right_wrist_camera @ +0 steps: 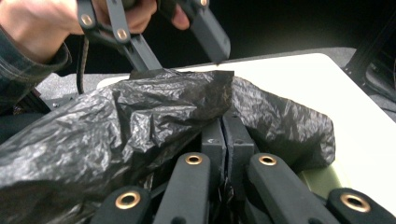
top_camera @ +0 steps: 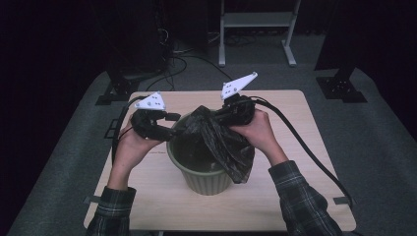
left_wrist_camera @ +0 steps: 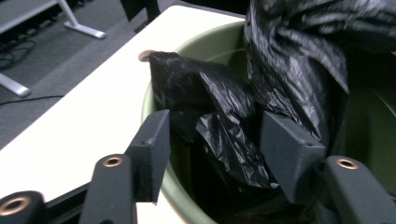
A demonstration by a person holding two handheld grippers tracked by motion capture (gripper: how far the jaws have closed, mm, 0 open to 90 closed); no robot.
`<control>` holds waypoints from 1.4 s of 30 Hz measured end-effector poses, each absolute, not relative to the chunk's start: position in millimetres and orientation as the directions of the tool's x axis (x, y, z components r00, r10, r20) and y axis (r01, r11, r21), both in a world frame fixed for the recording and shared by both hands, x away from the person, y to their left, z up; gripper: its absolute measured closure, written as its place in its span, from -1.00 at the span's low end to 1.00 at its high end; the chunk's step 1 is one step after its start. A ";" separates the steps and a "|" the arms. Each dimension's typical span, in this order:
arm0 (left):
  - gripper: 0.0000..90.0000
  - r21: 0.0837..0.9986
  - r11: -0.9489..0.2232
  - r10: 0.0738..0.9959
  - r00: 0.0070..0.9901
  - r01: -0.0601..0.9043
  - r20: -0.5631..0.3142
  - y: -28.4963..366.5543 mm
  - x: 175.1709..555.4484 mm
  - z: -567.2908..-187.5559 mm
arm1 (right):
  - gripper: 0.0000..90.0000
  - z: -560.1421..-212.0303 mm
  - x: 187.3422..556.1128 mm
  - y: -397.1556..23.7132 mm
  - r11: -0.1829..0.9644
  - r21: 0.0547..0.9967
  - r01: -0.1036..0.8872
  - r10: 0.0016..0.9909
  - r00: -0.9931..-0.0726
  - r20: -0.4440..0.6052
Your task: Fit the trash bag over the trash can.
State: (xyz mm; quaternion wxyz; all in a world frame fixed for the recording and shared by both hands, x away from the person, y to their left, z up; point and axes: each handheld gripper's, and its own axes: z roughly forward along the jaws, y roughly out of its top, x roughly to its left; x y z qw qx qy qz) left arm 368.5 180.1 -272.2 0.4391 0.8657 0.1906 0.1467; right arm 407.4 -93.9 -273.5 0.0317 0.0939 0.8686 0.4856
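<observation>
Indoors, pale wooden table [top_camera: 295,147], grey carpet [top_camera: 378,147], dark room.

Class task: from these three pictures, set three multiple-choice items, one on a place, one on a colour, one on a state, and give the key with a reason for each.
1. Where does the bin stand?
A on the table
B on the floor
C on a chair

2. What colour is the bag?
A white
B black
C blue

3. How are the right gripper's jaws?
A wide open
B shut on the bag
C shut on a cable

Key: 1 A, its base rests on the tabletop. 2 B, the crinkled film is black. 3 B, the jaws meet with film pinched between.
</observation>
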 end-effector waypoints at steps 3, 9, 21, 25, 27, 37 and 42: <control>-0.13 0.823 -0.535 0.466 0.879 0.193 0.097 182.6 369.4 -269.2 | 0.96 -276.5 407.4 -92.3 0.531 0.837 0.135 0.175 -0.983 0.048; -0.16 0.834 -0.527 0.431 0.897 0.163 0.097 178.2 364.5 -266.7 | 0.96 -279.1 407.5 -91.3 0.557 0.819 0.137 0.183 -0.982 0.040; 0.77 0.792 -0.582 0.322 0.947 0.185 0.015 155.3 368.2 -282.8 | 0.65 -277.2 412.2 -99.7 0.540 0.826 0.163 0.201 -0.978 0.062; 0.92 0.790 -0.576 0.333 0.943 0.213 -0.011 159.9 369.1 -285.7 | 0.40 -278.4 413.2 -124.3 0.491 0.851 0.189 0.234 -0.969 0.080; 0.92 0.786 -0.577 0.345 0.938 0.223 -0.013 160.8 369.0 -286.7 | 0.33 -277.9 410.4 -140.7 0.473 0.859 0.197 0.265 -0.961 0.075; 0.92 0.785 -0.576 0.365 0.931 0.230 -0.005 172.0 364.5 -289.9 | 0.13 -269.2 388.2 -208.2 0.421 0.881 0.215 0.346 -0.936 0.063; 0.89 0.790 -0.572 0.368 0.930 0.222 0.005 174.8 360.6 -289.3 | 0.07 -283.9 388.5 -228.0 0.389 0.886 0.252 0.383 -0.919 0.093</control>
